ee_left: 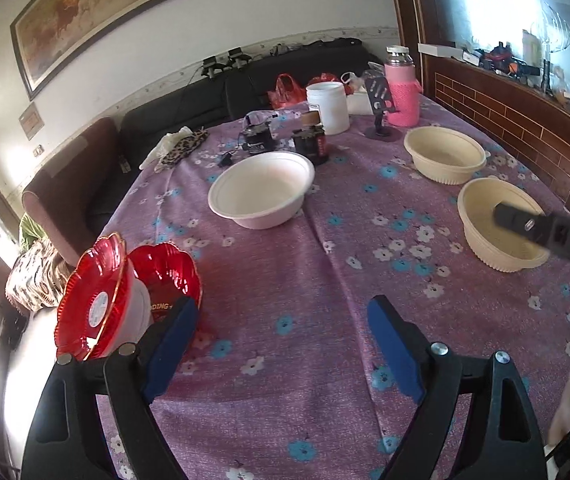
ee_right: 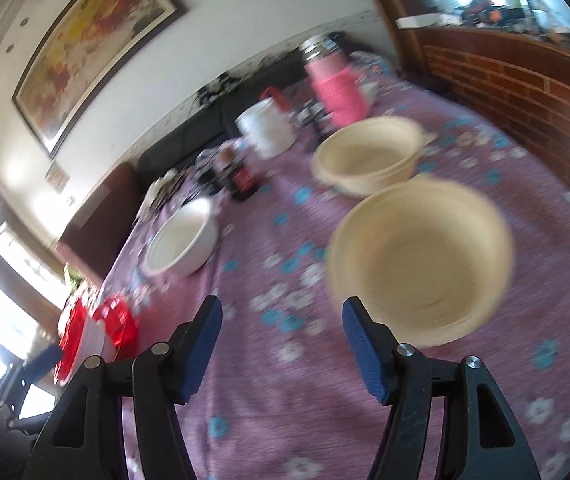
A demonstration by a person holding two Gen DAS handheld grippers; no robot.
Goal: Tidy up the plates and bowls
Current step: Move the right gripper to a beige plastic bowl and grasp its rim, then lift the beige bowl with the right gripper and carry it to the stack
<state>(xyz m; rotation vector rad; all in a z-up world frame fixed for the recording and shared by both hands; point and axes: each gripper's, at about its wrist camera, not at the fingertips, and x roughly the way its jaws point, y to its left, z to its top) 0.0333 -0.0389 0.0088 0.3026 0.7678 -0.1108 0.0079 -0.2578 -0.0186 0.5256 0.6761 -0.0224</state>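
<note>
Hovering over the worktop [ee_left: 285, 280] with its purple flowered cloth, the left claw [ee_left: 281, 320] stands wide apart with nothing between its blue pads. The white bowl [ee_left: 261, 188] serves as landmark, sitting mid-worktop. Two cream bowls lie to its right: the far cream bowl [ee_left: 443, 152] near the pink flask [ee_left: 401, 92], and the near cream bowl [ee_left: 501, 228] closer to the cameras. Two red plates [ee_left: 93, 300] lean at the worktop's edge, left of and nearer than the white bowl, beside the left claw's left finger. The right claw [ee_right: 281, 320] is also spread and empty, its right pad close beside the near cream bowl's rim; that view is blurred.
</note>
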